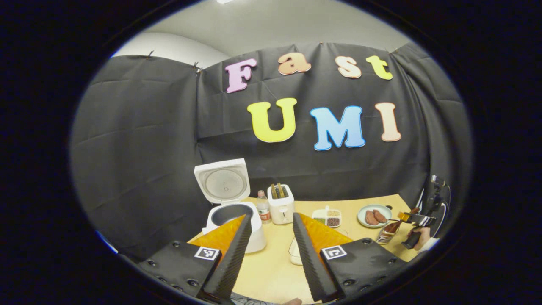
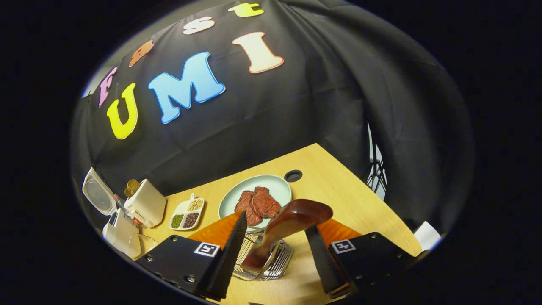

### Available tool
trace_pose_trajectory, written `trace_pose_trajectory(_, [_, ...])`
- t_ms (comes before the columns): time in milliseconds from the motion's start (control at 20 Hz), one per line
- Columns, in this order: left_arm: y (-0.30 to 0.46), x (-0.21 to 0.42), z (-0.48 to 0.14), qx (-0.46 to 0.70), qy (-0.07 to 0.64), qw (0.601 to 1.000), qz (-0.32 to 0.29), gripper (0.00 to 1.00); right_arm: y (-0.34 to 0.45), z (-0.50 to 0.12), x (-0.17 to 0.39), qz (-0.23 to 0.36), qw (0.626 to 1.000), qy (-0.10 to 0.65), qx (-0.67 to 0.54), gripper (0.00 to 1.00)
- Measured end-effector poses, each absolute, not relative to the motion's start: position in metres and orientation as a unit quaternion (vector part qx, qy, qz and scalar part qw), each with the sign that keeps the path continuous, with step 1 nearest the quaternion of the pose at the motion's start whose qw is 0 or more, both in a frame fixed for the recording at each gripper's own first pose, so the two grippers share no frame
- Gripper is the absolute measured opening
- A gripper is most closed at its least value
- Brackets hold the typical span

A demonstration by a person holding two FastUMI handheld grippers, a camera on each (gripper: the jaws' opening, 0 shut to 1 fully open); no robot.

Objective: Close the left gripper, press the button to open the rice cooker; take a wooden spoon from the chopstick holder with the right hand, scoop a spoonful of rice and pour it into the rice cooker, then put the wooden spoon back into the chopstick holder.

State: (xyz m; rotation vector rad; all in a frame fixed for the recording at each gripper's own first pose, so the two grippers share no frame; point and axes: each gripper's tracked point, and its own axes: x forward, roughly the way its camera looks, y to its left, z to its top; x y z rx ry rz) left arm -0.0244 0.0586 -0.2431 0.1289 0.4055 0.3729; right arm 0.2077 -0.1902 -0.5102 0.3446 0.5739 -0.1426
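On a pale wooden table [image 1: 275, 271] in a black-draped booth, a white rice cooker [image 1: 237, 224] stands near the table's left edge with its lid [image 1: 222, 181] swung fully upright and its dark inner pot exposed. In the left gripper view, the left gripper [image 1: 267, 245] hovers above the near side of the table, its two orange-and-black fingers spread wide with nothing between them; the cooker sits just past the left finger, and a clear container [image 1: 295, 252] peeks out beside the right finger. Behind the cooker, toward the back edge, stand a small water bottle [image 1: 264, 207] and a white toaster [image 1: 281, 204] with slices in its slots, then a divided dish of beans and grains [image 1: 327, 217] and a pale green plate [image 1: 374, 216] carrying reddish-brown pieces of meat. Near the table's right edge, a hand [image 1: 421, 238] holds the other tool over a wire chopstick holder [image 1: 386, 234]. In the right gripper view, the right gripper [image 2: 275, 248] is poised directly above that wire chopstick holder [image 2: 264, 258], its jaws wide apart and gripping nothing. The dark wooden spoon [image 2: 288, 224] stands tilted in the holder, bowl end up, rising between the two fingers without either one touching it. The plate of meat [image 2: 271, 188] lies just beyond, with a round cable hole [image 2: 293, 175] in the tabletop near the back right corner.
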Motion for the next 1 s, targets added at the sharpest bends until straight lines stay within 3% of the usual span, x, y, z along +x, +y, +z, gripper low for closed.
trace_pose_trajectory(50, [0.06, -0.027, -0.241, 0.066, 0.199, 0.96, 0.185, 0.72, -0.191, -0.509, 0.21, -0.076, 0.943, 0.276, 0.169, 0.8])
trace_pose_trajectory(100, [0.062, -0.028, -0.241, 0.07, 0.199, 0.96, 0.184, 0.72, -0.2, -0.502, 0.21, -0.102, 0.944, 0.27, 0.159, 0.69])
trace_pose_trajectory(200, [0.066, -0.034, -0.237, 0.076, 0.197, 0.96, 0.185, 0.72, -0.194, -0.507, 0.208, -0.102, 0.94, 0.279, 0.169, 0.31])
trace_pose_trajectory(250, [0.068, -0.038, -0.236, 0.075, 0.196, 0.96, 0.187, 0.72, -0.195, -0.498, 0.21, -0.098, 0.938, 0.281, 0.178, 0.31])
trace_pose_trajectory(300, [0.072, -0.042, -0.234, 0.073, 0.195, 0.959, 0.191, 0.72, -0.191, -0.505, 0.209, -0.096, 0.936, 0.283, 0.184, 0.24])
trace_pose_trajectory(400, [0.082, -0.053, -0.224, 0.067, 0.184, 0.96, 0.201, 0.72, -0.184, -0.496, 0.207, -0.092, 0.932, 0.289, 0.201, 0.19])
trace_pose_trajectory(700, [0.112, -0.073, -0.207, 0.032, 0.149, 0.967, 0.205, 0.72, -0.153, -0.409, 0.193, -0.066, 0.948, 0.264, 0.163, 0.19])
trace_pose_trajectory(1000, [0.163, -0.089, -0.178, -0.02, 0.108, 0.976, 0.189, 0.72, -0.056, -0.34, 0.171, 0.004, 0.949, 0.265, 0.172, 0.19])
